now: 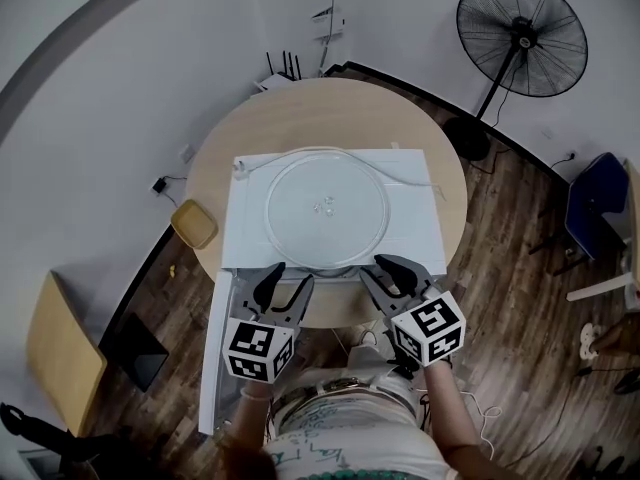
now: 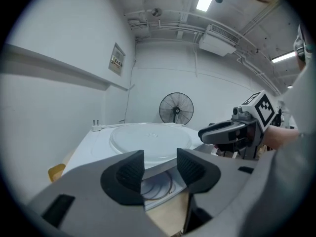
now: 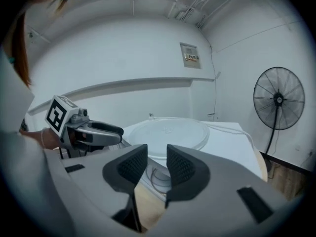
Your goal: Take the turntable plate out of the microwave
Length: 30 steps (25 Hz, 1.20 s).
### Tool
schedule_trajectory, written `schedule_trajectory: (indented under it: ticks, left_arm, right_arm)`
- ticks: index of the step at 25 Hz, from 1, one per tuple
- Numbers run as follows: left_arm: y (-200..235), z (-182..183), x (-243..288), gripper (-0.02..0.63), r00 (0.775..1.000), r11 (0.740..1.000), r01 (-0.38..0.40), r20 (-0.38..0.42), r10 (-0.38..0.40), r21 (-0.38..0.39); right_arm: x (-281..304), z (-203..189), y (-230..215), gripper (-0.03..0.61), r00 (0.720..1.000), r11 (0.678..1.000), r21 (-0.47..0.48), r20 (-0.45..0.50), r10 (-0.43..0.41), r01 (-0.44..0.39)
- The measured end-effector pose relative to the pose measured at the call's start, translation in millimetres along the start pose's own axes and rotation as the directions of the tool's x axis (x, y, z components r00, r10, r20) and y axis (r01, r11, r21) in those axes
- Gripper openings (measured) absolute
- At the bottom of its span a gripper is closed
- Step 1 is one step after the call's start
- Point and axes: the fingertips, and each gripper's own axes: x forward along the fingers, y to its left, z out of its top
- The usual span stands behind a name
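Observation:
The round clear glass turntable plate (image 1: 325, 208) lies flat on top of the white microwave (image 1: 250, 230), which stands on a round wooden table. Both grippers hover at the microwave's front edge, just short of the plate's near rim. My left gripper (image 1: 290, 276) is open, with nothing between its pads. My right gripper (image 1: 378, 266) also stands open and empty, its gap narrower. From the left gripper view (image 2: 160, 167) the plate (image 2: 148, 139) lies straight ahead, with the right gripper (image 2: 222, 132) alongside. The right gripper view (image 3: 157, 164) shows the plate (image 3: 170, 135) ahead too.
The microwave door (image 1: 215, 358) hangs open at the front left; a roller ring (image 2: 158, 186) sits inside the cavity. A white cord with its plug (image 1: 240, 166) lies across the microwave top. A yellow object (image 1: 193, 223) rests at the table's left edge. A standing fan (image 1: 520, 33) is at the back right.

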Motion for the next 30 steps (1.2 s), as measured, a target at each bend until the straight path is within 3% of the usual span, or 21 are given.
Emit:
schedule_trajectory:
  ticks: [3,5,11,19,30]
  left_arm:
    - [-6,3,-10,0.079,1.0,0.999,0.02,0.022,-0.021,0.025]
    - [-14,0,-16,0.034,0.998,0.999,0.041,0.036,-0.041,0.019]
    - [-33,-18,-40,0.02,0.994,0.995,0.098,0.056,-0.097,-0.014]
    - [-50,-45,-80,0.017,0.989,0.99,0.138,0.062,-0.137,-0.005]
    - [-59,-47,-107,0.018,0.987,0.993,0.122,0.105,-0.122,0.004]
  right_arm:
    - [-7,9,18,0.006,0.993,0.996,0.008,0.086,0.085,-0.086]
    - [-12,8,29,-0.005,0.987,0.993,0.016,0.112,0.118,-0.121]
    - [-23,-6,64,-0.009,0.985,0.992,-0.068,0.124,0.116,-0.108]
    - [-44,-16,106,-0.009,0.977,0.995,-0.067,0.191,0.091,-0.079]
    - [-75,-9,135,-0.009,0.941,0.989,-0.1,0.308,0.138,-0.113]
